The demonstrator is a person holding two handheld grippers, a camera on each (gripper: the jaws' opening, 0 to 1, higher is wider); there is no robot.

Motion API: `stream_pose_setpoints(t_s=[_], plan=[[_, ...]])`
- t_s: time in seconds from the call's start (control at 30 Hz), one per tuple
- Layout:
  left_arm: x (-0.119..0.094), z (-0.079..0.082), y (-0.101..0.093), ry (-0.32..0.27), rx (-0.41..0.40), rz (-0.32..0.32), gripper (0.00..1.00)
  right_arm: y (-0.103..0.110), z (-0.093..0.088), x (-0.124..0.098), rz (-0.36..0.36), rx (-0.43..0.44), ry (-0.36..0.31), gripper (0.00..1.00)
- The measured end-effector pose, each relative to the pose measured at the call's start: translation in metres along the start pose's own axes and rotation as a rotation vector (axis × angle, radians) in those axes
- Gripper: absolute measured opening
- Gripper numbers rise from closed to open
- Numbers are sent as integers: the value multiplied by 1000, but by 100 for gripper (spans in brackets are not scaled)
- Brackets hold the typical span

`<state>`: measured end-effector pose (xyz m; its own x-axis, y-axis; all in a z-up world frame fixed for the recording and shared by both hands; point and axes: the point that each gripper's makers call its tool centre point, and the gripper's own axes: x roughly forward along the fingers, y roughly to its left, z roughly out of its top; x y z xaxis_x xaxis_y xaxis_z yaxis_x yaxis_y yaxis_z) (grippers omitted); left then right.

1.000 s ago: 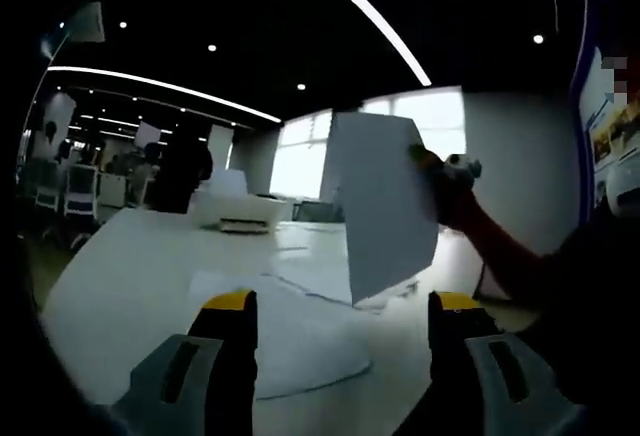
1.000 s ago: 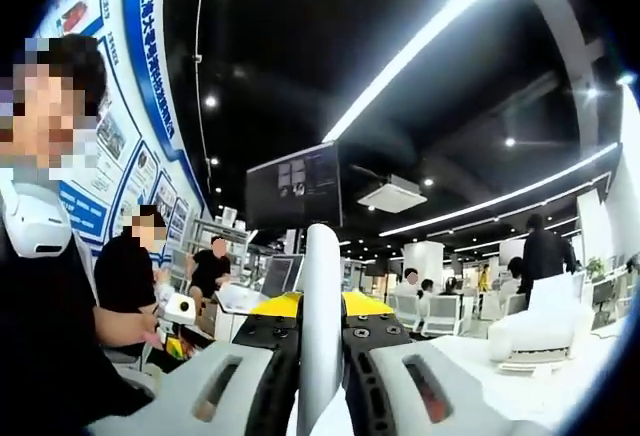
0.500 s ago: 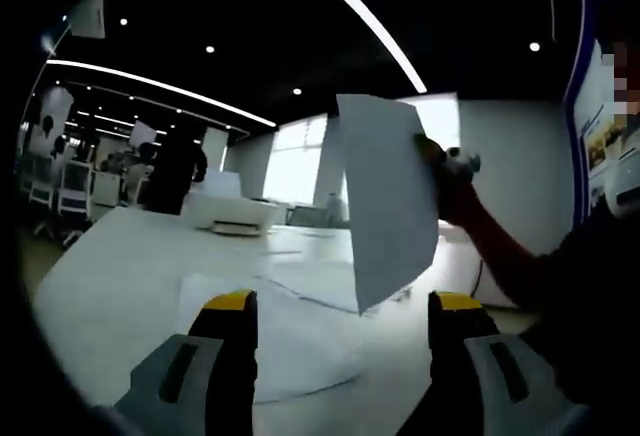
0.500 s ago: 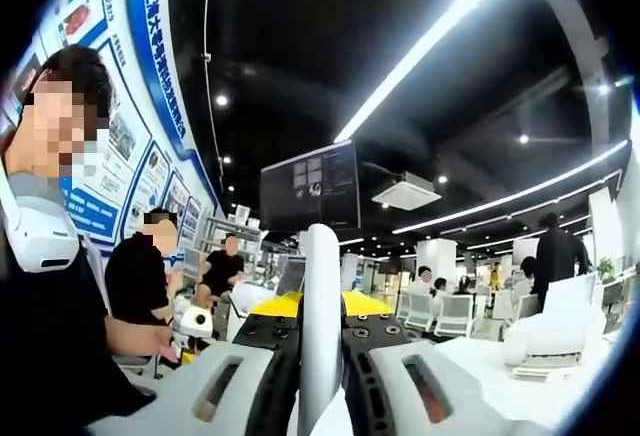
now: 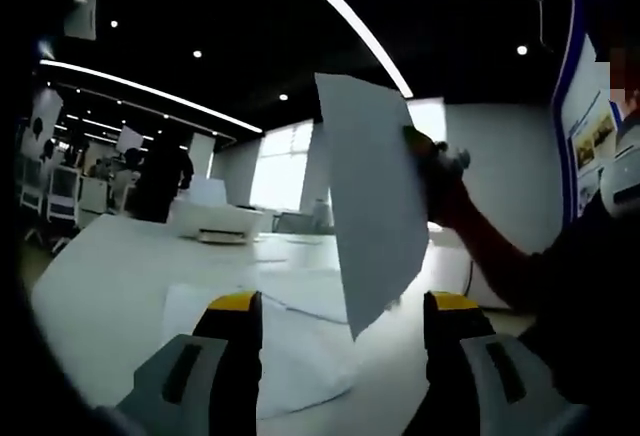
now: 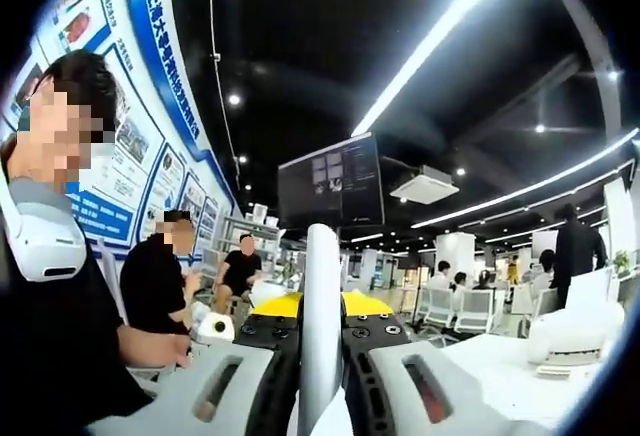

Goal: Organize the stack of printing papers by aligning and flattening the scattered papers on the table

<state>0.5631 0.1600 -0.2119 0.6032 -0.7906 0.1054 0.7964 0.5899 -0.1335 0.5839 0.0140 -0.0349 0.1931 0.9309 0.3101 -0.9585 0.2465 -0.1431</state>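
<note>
While clamped upright, paper sheet (image 5: pixel 375 196) stands tall.

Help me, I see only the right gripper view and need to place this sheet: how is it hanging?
Observer: The sheet stands upright in the air, pinched at one edge by the right tongs.
Operator: Where is the rest of the pile?
Observer: Loose papers lie flat on the table, below the sheet.
Operator: Are the left tongs free?
Observer: Yes, the left tongs are open, holding nothing.
</note>
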Motion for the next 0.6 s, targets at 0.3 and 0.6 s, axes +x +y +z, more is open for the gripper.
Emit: stream_pose_setpoints(t_s=[0.3, 0.6], plan=[[7, 2, -3, -3, 1, -25, 68, 22, 4, 13, 63, 29, -7, 8], [11, 7, -11, -17, 11, -56, 68, 32, 3, 26, 105, 48, -4, 8]])
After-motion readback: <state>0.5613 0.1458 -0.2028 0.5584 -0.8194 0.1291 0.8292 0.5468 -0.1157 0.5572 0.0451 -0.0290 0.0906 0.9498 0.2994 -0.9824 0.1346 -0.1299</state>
